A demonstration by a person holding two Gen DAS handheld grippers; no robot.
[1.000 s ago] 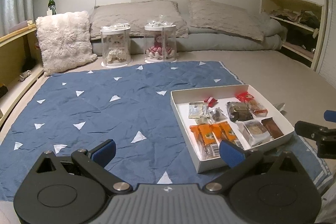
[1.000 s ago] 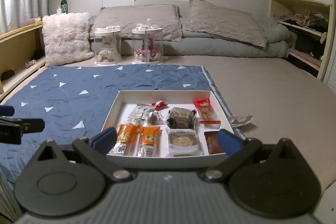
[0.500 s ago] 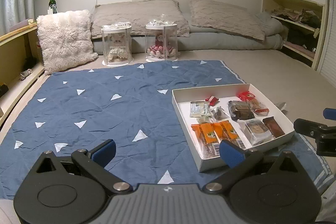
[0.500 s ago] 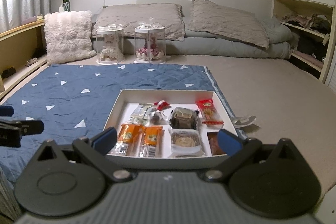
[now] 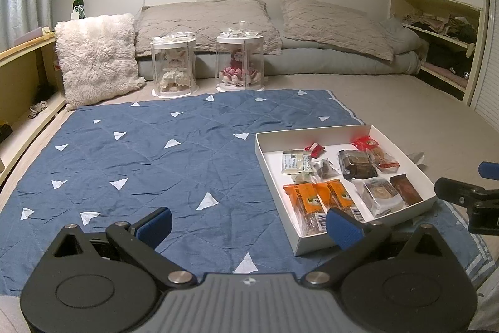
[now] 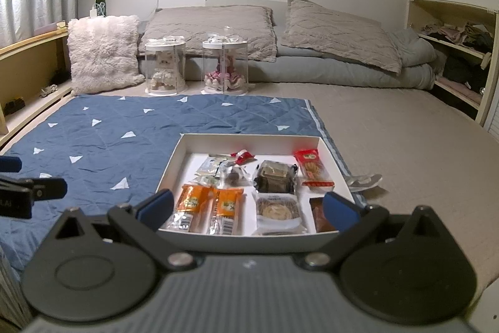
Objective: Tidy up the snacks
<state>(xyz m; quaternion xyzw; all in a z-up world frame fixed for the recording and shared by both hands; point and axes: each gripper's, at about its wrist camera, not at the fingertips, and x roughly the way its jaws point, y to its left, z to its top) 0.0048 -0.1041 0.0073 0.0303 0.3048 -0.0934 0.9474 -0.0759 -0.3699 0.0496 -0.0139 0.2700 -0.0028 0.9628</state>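
Observation:
A shallow white box (image 5: pixel 312 135) (image 6: pixel 249 139) lies on a blue quilted mat (image 5: pixel 156 152) (image 6: pixel 103 127) and holds several wrapped snacks: two orange bars (image 5: pixel 321 198) (image 6: pixel 207 202), a dark brownie pack (image 5: pixel 357 164) (image 6: pixel 274 175), a round cookie pack (image 5: pixel 380 192) (image 6: pixel 277 209), a red cracker pack (image 5: pixel 375 150) (image 6: pixel 313 166) and small sweets. My left gripper (image 5: pixel 249 222) hovers open over the mat, left of the box's near corner. My right gripper (image 6: pixel 248 209) hangs open above the box's near edge. Both hold nothing.
Two clear cylinder cases with dolls (image 5: pixel 174 69) (image 6: pixel 226 66) stand beyond the mat. A fluffy white pillow (image 5: pixel 96 55) leans at the left. Grey pillows and bedding (image 5: pixel 280 27) run along the back wall. Shelves (image 5: pixel 436 42) line the right side.
Both views have shifted slightly, with the box sitting a little farther up in the frames. Both grippers stay open and nothing in the box has moved.

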